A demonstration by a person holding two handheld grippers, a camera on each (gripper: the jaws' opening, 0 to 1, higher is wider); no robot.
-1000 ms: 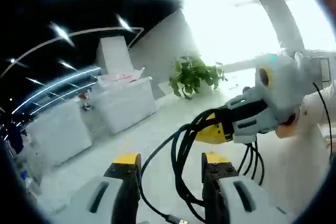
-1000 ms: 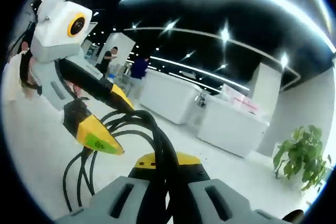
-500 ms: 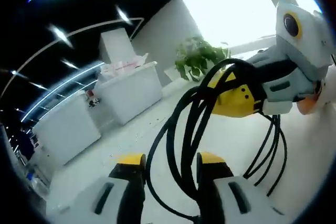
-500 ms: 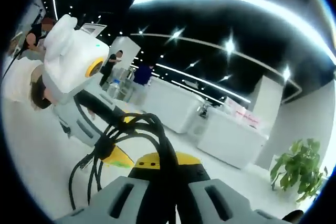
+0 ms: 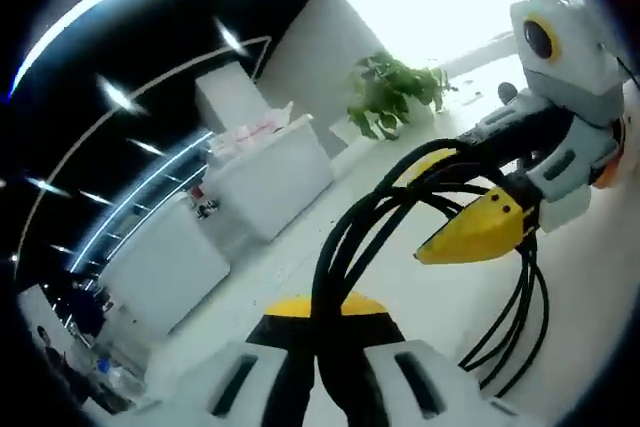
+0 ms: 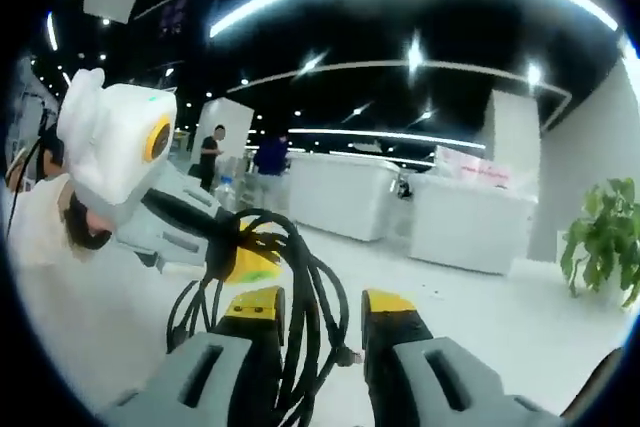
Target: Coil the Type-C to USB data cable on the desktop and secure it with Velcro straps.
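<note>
The black data cable (image 5: 350,237) hangs in several loops in the air between the two grippers. My left gripper (image 5: 325,309) is shut on the bundle, its yellow tips pressed together around the strands. In the right gripper view it comes in from the left as the left gripper (image 6: 250,259), clamped on the coil. My right gripper (image 6: 322,305) stands open, and the cable (image 6: 310,277) passes loosely between its yellow fingertips. In the left gripper view the right gripper (image 5: 425,209) reaches in from the right with its jaws apart around the loops.
White counters (image 5: 270,172) (image 6: 470,222) stand behind, with a green plant (image 5: 395,97) (image 6: 605,237) by the wall. Two people (image 6: 215,152) stand far off. A pale white surface (image 6: 520,337) lies below the grippers.
My left gripper has shut on the cable bundle, which earlier ran loose between its jaws. My right gripper, shut on the cable before, has opened and let go.
</note>
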